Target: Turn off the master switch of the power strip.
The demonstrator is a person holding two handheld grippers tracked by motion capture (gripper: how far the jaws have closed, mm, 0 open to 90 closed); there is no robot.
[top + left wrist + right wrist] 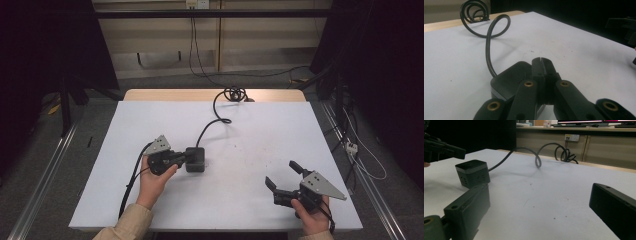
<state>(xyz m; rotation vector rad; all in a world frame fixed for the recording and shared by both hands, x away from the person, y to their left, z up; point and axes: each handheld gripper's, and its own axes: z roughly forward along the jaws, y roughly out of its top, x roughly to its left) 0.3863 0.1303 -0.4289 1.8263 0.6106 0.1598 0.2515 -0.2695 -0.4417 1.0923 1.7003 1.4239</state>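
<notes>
High view: unlabelled black box (pixel 195 159) touches closed left tool (pixel 186 158).

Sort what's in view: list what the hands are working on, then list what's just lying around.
In hand:
- black power cube, left claw shut and up against it
- its black cable, coiled at the table's far edge
- right claw, open and apart on the white table

Lying about:
- floor cables beside the table
- wall socket

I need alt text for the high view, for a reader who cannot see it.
Seen from above, a person's left gripper, jaws shut, meets a black box on a white table. The box's black cable curls away to the far edge. The right gripper rests open at the near right.
</notes>
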